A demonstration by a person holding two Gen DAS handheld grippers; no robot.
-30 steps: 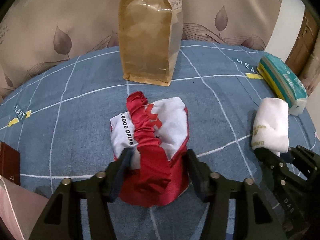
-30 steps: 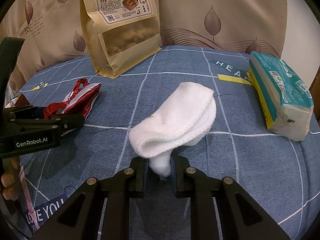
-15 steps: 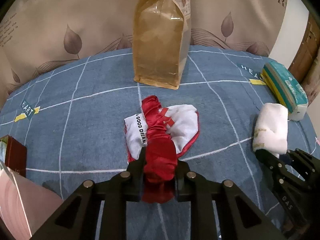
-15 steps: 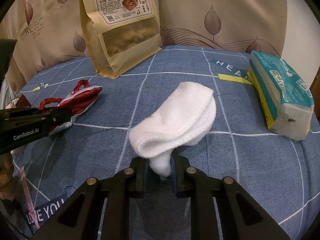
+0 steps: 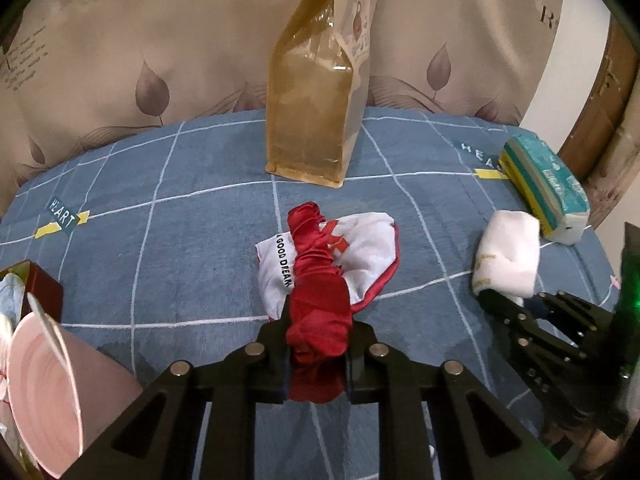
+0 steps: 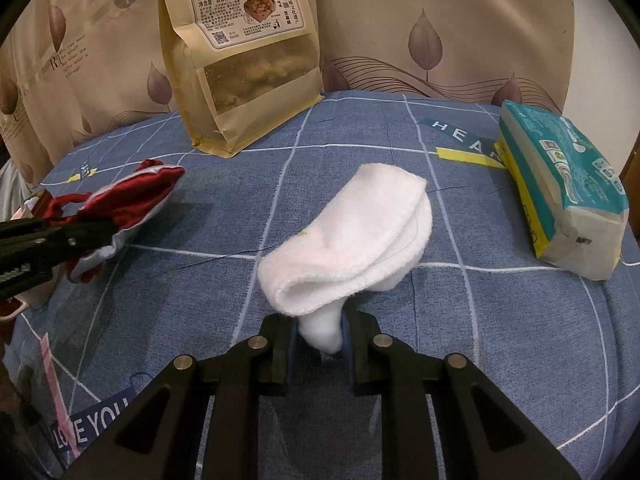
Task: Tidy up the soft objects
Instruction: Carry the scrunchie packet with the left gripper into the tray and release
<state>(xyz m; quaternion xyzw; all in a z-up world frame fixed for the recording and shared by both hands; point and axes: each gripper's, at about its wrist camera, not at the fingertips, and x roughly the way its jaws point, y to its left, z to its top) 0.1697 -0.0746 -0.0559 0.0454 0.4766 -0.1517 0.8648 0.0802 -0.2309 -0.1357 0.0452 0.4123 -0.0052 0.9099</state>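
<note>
Nearest the lens, the left gripper (image 5: 318,344) is clenched on the bunched red end of the red-and-white cloth pouch (image 5: 328,264), its jaws having just closed onto that fabric; the pads pinch the gathered satin while the white printed part trails forward onto the blue checked bedspread (image 5: 180,220). Seen from the right wrist, the pouch's near end looks raised off the spread, so the step in hand seems to be the pick-up itself, grip made and lift begun. The right gripper (image 6: 318,340) is likewise clamped, on a tuft at the near end of the white sock (image 6: 352,236), which lies folded on the bedspread just ahead of it. Both soft things are therefore gripped and sit mid-bed, well apart from each other. The next move probably calls for carrying each one clear without dragging the loose fabric, and for a chosen place to put them; the pictures do not show which. Farther off, the tissue pack (image 6: 560,188) lies at the right edge and the kraft snack bag (image 6: 240,56) stands upright at the back against the leaf-print curtain (image 6: 440,28).
</note>
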